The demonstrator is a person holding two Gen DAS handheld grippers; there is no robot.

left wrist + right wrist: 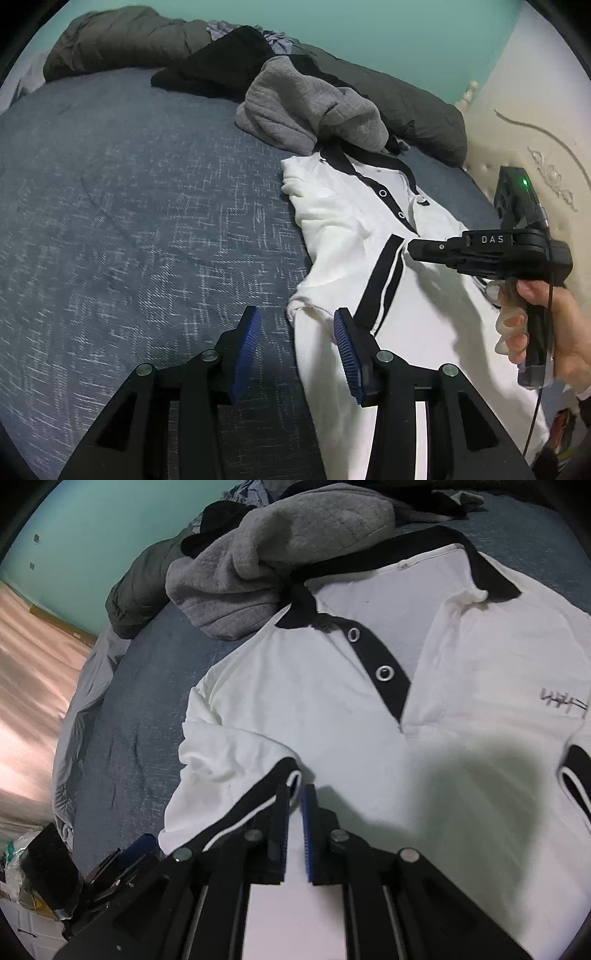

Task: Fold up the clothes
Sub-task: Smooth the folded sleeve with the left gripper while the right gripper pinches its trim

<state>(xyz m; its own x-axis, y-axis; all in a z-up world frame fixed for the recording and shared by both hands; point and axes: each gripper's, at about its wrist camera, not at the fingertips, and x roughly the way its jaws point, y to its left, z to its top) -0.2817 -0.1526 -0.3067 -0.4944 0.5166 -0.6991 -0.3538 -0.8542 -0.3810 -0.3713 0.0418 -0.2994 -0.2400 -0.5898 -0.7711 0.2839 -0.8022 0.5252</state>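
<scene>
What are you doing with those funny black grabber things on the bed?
A person is folding a white polo shirt laid flat on the bed. The right tool is nearly closed, pinching the black-edged cuff of one sleeve that lies folded over the shirt. The left tool hangs open over the shirt's side edge, gripping nothing. A grey sweater and other clothes wait in a pile behind.

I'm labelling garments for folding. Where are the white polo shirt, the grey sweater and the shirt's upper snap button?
white polo shirt [295, 709]: right wrist view, on its chest panel.
grey sweater [280, 546]: right wrist view, on its crumpled top.
upper snap button [354, 634]: right wrist view, on the black placket.
</scene>
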